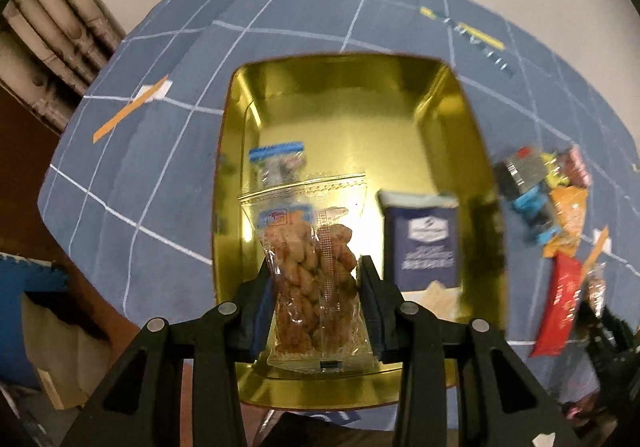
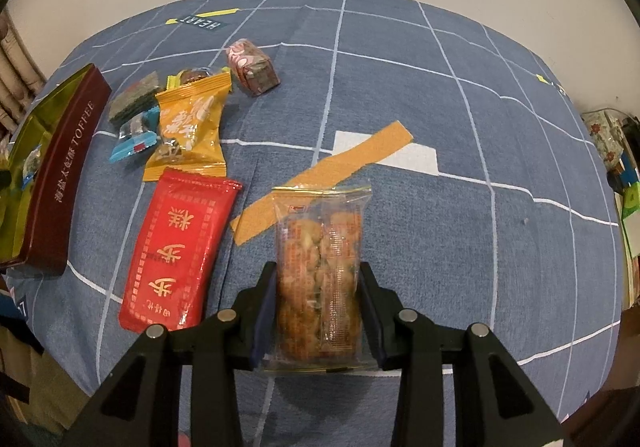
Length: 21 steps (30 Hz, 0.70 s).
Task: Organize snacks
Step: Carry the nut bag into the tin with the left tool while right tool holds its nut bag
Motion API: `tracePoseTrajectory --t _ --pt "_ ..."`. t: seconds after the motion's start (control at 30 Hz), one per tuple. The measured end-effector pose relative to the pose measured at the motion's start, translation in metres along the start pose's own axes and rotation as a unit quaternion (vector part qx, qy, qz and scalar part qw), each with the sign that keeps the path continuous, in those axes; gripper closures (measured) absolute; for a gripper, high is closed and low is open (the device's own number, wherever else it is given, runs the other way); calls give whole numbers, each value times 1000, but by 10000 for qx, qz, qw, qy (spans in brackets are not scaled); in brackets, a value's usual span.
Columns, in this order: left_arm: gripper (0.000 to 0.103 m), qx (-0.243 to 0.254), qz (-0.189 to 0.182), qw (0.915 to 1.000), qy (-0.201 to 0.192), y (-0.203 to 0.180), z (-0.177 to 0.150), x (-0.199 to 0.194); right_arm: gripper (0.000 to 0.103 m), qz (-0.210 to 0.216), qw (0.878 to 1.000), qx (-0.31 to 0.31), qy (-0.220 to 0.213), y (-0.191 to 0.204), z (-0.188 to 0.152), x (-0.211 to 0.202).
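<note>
Claw (image 1: pixel 316 267) around peanut packet (image 1: pixel 310 271)

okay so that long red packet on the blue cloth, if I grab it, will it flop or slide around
The red packet lies flat and looks thin, so it would probably sag at its free end if gripped by one end. Its glossy film suggests it could slip between the fingers. Lying flat on the blue cloth, it likely slides rather than rolls when pushed.

Left wrist view looks closely down past its tongs into the tin (image 1: pixel 476 135); right faces the cloth (image 2: pixel 460 207). Both show the red packet (image 1: pixel 556 311) (image 2: pixel 176 251).
</note>
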<state>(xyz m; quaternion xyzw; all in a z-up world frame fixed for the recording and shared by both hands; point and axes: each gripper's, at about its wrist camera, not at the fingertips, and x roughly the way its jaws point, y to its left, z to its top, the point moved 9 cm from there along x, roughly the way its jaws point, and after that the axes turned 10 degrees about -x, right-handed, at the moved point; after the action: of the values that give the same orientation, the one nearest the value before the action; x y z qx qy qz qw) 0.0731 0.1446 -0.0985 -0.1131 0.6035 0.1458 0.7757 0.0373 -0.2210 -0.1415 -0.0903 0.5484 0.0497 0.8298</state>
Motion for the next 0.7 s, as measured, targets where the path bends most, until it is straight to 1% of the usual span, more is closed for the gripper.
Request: tracePoseTrajectory --t 0.27,0.53,0.7 --pt "67 51 171 9997 164 17 -7 20 63 12 9999 57 131 -1 1 2" --pt "67 98 34 9994 316 19 -14 30 63 29 9996 68 273 -1 2 4" --pt "66 260 98 9993 246 23 -12 32 63 17 9994 84 335 -1 2 4"
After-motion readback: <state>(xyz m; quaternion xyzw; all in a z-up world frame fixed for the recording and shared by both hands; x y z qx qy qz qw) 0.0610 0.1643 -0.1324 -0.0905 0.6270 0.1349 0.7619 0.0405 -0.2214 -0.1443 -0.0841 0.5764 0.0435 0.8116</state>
